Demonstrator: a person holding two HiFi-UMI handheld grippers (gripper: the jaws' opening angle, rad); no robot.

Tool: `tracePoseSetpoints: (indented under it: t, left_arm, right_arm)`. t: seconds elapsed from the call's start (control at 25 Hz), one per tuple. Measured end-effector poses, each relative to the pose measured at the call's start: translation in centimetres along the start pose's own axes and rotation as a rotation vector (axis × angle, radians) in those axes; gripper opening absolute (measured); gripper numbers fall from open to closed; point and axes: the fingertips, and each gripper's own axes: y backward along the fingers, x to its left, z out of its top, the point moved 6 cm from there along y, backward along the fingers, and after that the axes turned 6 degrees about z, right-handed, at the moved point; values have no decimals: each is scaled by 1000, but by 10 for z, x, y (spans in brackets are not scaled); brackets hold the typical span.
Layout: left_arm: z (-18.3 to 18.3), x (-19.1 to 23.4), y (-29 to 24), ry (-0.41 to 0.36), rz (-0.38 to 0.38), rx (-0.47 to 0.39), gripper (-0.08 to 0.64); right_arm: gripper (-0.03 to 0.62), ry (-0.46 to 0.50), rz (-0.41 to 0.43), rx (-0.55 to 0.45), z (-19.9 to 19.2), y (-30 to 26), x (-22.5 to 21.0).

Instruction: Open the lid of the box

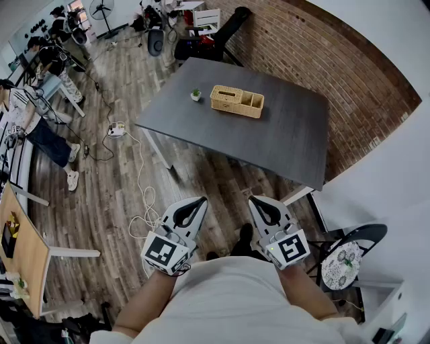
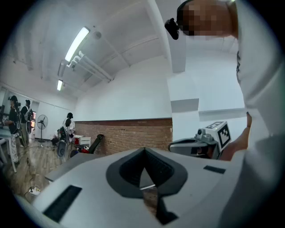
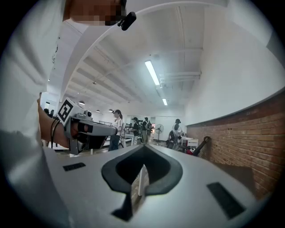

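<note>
Both tongs (image 1: 201, 199) (image 1: 254, 199) closed, seemingly empty.

Dark grey table (image 1: 295, 134) just above centre, toward 1 o'clock. Red brick wall (image 1: 336, 60) curving from 12 to 3 o'clock, white wall (image 1: 396, 161) beyond. Wood-plank floor (image 1: 114, 188) across 9 o'clock, white cable (image 1: 142, 195) snaking over it. Standing fan (image 1: 102, 9) at 11 o'clock. Light wooden desk (image 1: 23, 248) at 8 o'clock. Chair (image 1: 349, 255) at 4 o'clock. Strip light (image 2: 76, 43) overhead, lit.

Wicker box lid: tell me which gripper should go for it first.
Right, but only marginally. The left gripper and right gripper are both shut and held near the body, well short of the table. The wicker box lies slightly toward the right gripper's side.
</note>
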Motion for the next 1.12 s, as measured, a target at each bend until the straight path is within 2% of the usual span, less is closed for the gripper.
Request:
tracePoseSetpoints:
  t: [0.44,1.12]
  left_arm:
    - [-5,8,-39,11,25,11,12]
    - [-27,21,-167,56,58,85,12]
  right_arm:
    - [5,-15,41,-3,-8,-12,-39]
    - [8,-79,124,87,-57,-49,-165]
